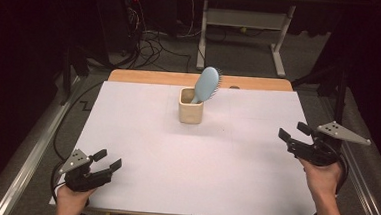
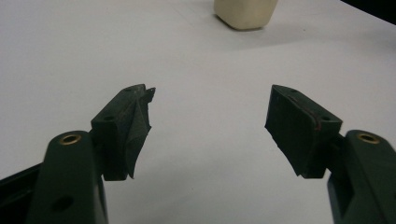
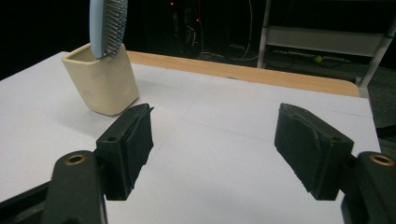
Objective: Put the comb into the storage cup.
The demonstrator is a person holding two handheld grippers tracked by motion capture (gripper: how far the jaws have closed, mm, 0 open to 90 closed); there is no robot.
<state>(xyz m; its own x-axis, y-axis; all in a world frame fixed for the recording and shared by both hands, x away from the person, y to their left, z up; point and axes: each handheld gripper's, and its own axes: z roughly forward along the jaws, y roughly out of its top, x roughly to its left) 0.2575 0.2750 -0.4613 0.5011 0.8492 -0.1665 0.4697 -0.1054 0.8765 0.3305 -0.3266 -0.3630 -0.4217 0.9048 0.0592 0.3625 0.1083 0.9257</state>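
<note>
White table (image 1: pixel 141 134) carries a cream cup (image 1: pixel 190 106) with the blue hairbrush (image 1: pixel 207 83) already standing inside; left tongs (image 1: pixel 109 161) and right tongs (image 1: pixel 291 131) gape apart, empty, well clear, so little looks left

The tabletop (image 1: pixel 130 76) was wooden, covered by a white sheet (image 1: pixel 151 140). A cream cup (image 1: pixel 190 112) stood directly on the sheet, near the far edge.

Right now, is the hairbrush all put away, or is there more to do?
Looks nearly done: the blue hairbrush stands handle-down in the cream cup, leaning on its rim. Nothing is in hand: the left gripper and right gripper are both open with nothing between their jaws, apart from the cup near the edges of the white table. Nothing else on the table seems to need putting away.
</note>
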